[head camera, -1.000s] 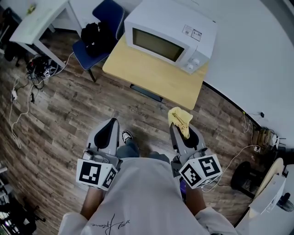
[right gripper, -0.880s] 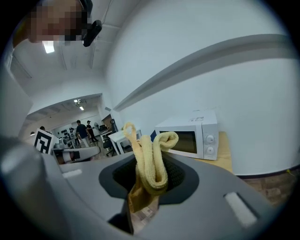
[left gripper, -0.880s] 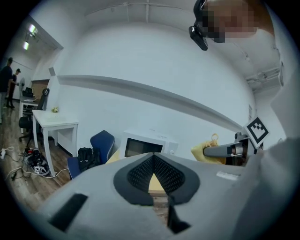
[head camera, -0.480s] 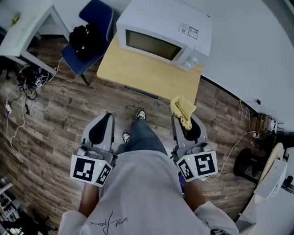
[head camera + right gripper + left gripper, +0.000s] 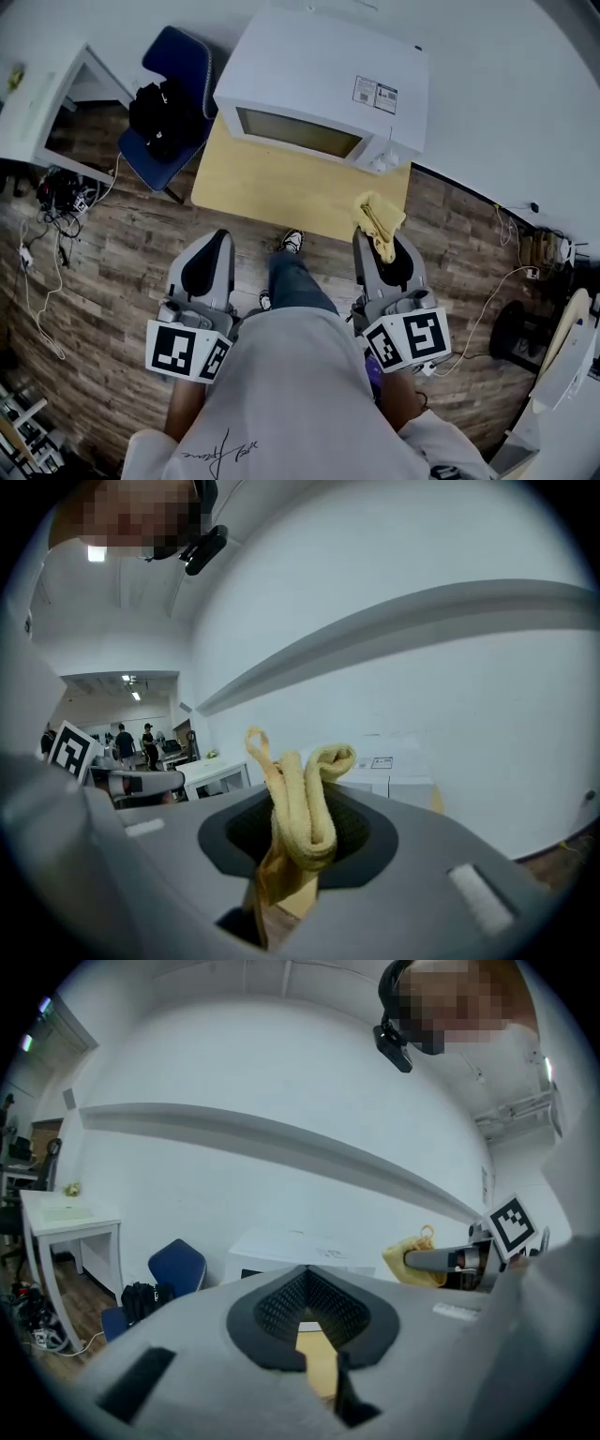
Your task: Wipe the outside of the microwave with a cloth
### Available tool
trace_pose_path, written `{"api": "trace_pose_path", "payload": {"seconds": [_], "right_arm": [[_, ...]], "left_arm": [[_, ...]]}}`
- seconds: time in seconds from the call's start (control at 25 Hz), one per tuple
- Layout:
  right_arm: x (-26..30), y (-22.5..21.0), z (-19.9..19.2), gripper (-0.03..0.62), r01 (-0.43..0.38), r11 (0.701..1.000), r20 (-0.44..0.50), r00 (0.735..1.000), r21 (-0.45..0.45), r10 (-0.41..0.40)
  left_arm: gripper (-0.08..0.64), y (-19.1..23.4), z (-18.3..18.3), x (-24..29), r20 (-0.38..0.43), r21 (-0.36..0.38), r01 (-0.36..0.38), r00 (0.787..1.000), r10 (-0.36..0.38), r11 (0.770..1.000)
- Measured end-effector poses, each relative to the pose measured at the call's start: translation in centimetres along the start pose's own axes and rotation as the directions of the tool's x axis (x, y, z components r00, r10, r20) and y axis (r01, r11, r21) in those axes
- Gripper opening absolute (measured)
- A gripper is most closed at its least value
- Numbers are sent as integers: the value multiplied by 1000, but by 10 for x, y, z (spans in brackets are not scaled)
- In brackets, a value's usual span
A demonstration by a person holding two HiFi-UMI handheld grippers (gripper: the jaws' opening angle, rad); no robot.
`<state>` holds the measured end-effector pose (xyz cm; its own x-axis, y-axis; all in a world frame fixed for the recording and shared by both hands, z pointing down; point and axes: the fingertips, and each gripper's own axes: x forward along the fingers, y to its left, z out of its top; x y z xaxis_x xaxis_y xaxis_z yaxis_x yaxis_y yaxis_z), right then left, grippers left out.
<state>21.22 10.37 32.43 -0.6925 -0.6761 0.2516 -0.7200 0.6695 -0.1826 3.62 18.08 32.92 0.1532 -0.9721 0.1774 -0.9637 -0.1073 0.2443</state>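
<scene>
- Well, the floor [image 5: 112, 272] gives me open room on both sides, though cables [image 5: 47, 202] trail at the far left, and stepping wide there could snag them.
- The wall [image 5: 506, 84] runs close behind and to the right, so I judge there is little room for reaching round the right side.
- The table [image 5: 272, 183] stands between me and the job. Its near edge is just ahead of my foot, and walking into it could jolt everything on it.
- The microwave [image 5: 319, 75] sits at the back of the table, untouched. Pressing hard on its front could push it back, and its knobs at the right could catch.
- The chair [image 5: 178, 66] with a black bag [image 5: 159, 112] crowds the left corner.
- My left gripper [image 5: 217, 246] has its jaws drawn together on nothing and is held low, short of the table.
- My right gripper [image 5: 392, 255] pinches the cloth [image 5: 377, 211] by a fold near the table's right corner. I reckon the loose loops could drag free mid-wipe.
</scene>
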Motion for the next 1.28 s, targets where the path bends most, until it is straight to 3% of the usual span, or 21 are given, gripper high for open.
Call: {"api": "trace_pose_path", "payload": {"seconds": [0.16,0.36,0.52,0.68,0.92,1.28], "right_arm": [[36,-30,17,103,13,999,-12,1000,53,-12],[63,-67,31,117,-33,997,-53,998,67,36],[78,-93,46,117,-7,995,-24,1000,101,10],[96,-124,63,115,16,989,-4,1000,146,-16],[124,-143,89,115,68,994,1,998,90,-68],[157,-165,116,115,174,984,-9,985,40,-173]], "left_arm": [[-8,10,27,46,25,-38,42,999,-41,998],[-6,0,50,109,20,71,82,996,-84,994],[-6,-12,62,153,2,93,142,990,-142,986],[-6,-12,69,191,-15,117,142,990,-141,983],[-6,6,80,223,-58,128,154,987,-148,980],[-6,20,108,251,-57,160,271,962,-266,949]]}}
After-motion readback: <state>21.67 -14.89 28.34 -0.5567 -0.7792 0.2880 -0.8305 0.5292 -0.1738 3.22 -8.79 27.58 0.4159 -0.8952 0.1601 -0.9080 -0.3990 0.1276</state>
